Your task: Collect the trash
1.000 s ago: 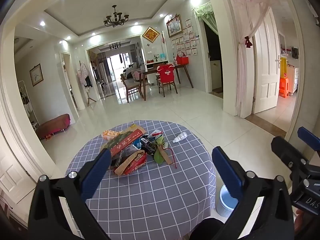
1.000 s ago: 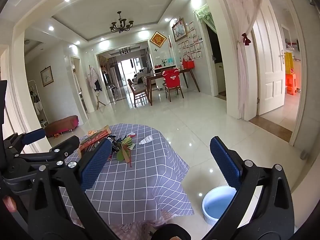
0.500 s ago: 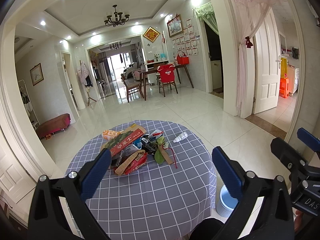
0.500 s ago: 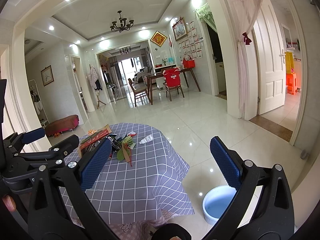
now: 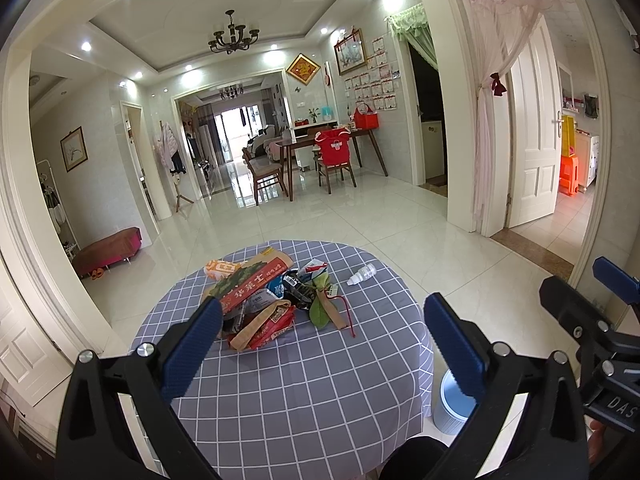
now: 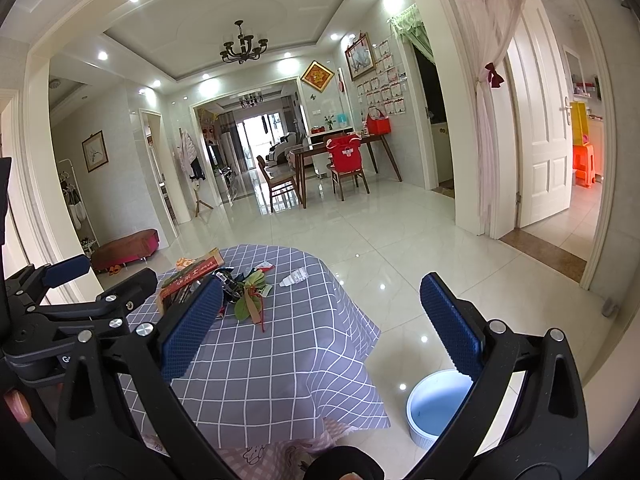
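Observation:
A heap of trash (image 5: 272,300) lies on a round table with a grey checked cloth (image 5: 304,380): a red and green carton, snack wrappers, green leaves with a red string. A small white bottle (image 5: 361,274) lies apart, to the right of the heap. My left gripper (image 5: 320,344) hangs open above the near half of the table, nothing between its blue pads. My right gripper (image 6: 320,328) is open too, off the table's right side, with the same heap (image 6: 224,288) and bottle (image 6: 294,278) ahead on its left. A pale blue bin (image 6: 436,406) stands on the floor.
The bin (image 5: 454,410) sits by the table's right edge on glossy white tiles. The left gripper's body (image 6: 72,320) fills the right wrist view's left side. Far behind are a dining table with chairs (image 5: 320,156), a low red bench (image 5: 108,250) at left and a white door (image 5: 536,152) at right.
Both views have shifted very slightly; the table and trash sit almost where they were. Both grippers stay open and hold nothing.

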Demonstrator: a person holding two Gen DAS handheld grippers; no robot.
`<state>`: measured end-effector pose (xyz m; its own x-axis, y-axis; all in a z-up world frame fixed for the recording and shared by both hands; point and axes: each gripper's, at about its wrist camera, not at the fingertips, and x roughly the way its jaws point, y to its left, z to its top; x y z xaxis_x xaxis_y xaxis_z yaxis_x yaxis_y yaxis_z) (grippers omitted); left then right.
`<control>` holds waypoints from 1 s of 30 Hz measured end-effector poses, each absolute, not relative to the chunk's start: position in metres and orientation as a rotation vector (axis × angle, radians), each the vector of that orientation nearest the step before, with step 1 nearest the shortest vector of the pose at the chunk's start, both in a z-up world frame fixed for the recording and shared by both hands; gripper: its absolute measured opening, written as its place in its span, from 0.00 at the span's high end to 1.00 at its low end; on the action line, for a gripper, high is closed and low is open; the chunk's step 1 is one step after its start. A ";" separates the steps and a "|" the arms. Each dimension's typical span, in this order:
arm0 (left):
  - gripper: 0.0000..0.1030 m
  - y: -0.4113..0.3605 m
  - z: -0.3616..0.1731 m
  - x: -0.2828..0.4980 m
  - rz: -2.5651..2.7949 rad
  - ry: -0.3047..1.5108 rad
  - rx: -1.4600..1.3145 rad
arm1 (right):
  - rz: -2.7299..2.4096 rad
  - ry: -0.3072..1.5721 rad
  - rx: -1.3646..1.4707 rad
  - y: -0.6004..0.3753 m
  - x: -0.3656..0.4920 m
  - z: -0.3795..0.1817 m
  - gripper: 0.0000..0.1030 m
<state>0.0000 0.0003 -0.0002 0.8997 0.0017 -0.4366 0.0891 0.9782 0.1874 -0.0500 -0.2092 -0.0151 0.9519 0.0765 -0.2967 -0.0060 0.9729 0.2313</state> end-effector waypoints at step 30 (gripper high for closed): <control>0.04 0.002 -0.006 0.005 -0.047 0.453 0.205 | 0.054 0.321 0.225 -0.181 -0.032 -0.039 0.06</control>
